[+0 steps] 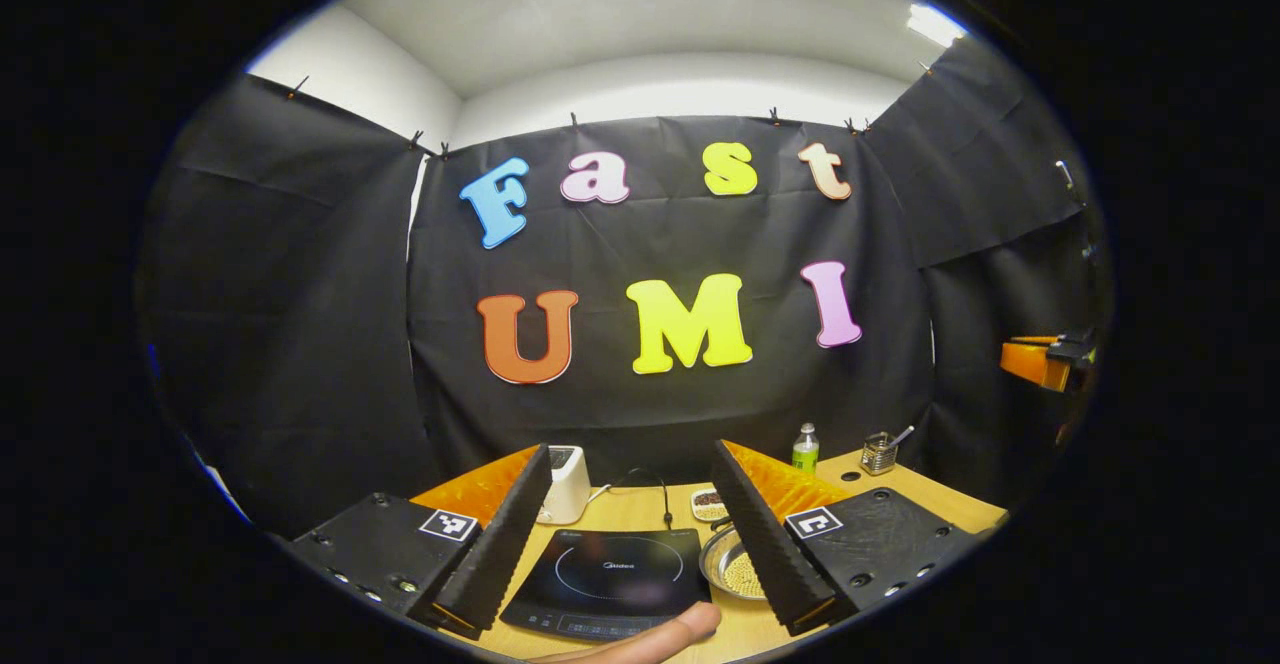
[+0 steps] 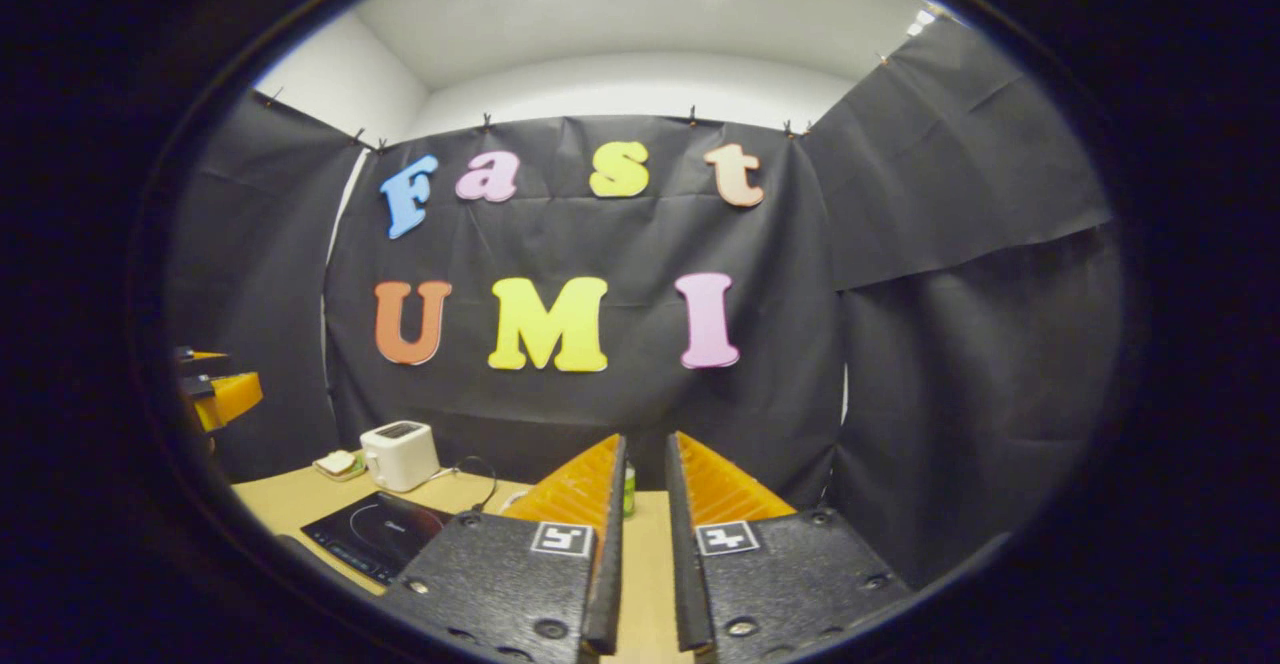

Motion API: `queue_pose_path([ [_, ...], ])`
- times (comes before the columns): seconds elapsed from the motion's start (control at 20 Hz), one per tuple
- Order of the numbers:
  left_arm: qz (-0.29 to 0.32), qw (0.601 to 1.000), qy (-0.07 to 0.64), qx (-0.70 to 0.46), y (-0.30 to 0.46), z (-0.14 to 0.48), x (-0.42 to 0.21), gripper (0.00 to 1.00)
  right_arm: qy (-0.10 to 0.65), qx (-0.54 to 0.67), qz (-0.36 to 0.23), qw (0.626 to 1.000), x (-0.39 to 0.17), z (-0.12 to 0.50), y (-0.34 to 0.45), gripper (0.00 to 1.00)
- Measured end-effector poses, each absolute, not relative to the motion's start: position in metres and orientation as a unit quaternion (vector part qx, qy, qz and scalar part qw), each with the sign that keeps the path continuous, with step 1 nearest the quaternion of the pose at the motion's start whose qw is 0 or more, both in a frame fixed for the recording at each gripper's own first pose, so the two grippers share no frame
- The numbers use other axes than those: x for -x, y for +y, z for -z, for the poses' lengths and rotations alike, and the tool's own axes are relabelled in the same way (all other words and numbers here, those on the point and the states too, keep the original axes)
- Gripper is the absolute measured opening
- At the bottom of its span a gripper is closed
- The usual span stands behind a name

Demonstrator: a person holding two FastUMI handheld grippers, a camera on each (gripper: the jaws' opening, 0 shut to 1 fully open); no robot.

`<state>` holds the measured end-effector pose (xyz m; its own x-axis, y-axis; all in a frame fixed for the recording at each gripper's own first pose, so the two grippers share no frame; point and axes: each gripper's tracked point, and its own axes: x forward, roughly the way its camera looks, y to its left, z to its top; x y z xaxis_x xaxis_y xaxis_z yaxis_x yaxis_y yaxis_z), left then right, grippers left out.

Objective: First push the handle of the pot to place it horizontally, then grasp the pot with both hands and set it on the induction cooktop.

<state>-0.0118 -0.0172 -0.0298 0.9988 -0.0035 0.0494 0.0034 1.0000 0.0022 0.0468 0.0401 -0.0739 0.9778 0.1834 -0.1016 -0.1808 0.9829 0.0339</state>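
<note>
Left gripper view, left to right: left gripper (image 1: 628, 554) at the bottom of the frame, fingers spread wide, nothing between them but the table beyond. White toaster (image 1: 566, 484) at lower centre-left, just behind the left finger, cord trailing right along the wooden table (image 1: 640, 509). Black induction cooktop (image 1: 608, 582) flat on the table, framed between the two fingers at bottom centre. A fingertip of a person's hand (image 1: 660, 639) at the very bottom edge, just in front of the cooktop. Metal pot (image 1: 735, 566) at lower centre-right, just beside the cooktop's right edge, holding pale grains, partly hidden by the right finger; handle not discernible. Small dish (image 1: 708, 504) behind the pot. Green bottle (image 1: 805, 448) and a wire utensil holder (image 1: 878, 452) farther right, at the back of the table. Right gripper (image 1: 1048, 356) at the far right edge, state impossible to tell there.

Right gripper view, left to right: left gripper (image 2: 215, 389) at the far left edge. Toaster (image 2: 400, 454) and cooktop (image 2: 378, 534) at lower left. Right gripper (image 2: 645, 544) at bottom centre, fingers narrow, a slim gap between them, gripping nothing.
</note>
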Motion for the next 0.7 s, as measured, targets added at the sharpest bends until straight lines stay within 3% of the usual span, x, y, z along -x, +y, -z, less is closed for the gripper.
queue_pose_path([
  [0.05,0.003,1.0,-0.024,-0.003,-0.019,0.03,0.013,0.96,0.064,-0.016,-0.097,0.993,-0.047,0.081,0.045,0.1],
  [0.1,0.003,1.0,-0.025,-0.007,-0.019,0.03,0.014,0.96,0.075,-0.017,-0.103,0.992,-0.05,0.089,0.051,0.08],
  [0.15,0.004,1.0,-0.024,-0.01,-0.019,0.032,0.013,0.96,0.084,-0.011,-0.111,0.99,-0.049,0.095,0.057,0.0],
  [0.7,0.014,1.0,-0.007,-0.006,-0.02,0.053,0.011,0.96,0.191,0.018,-0.151,0.97,-0.046,0.185,0.112,0.04],
])
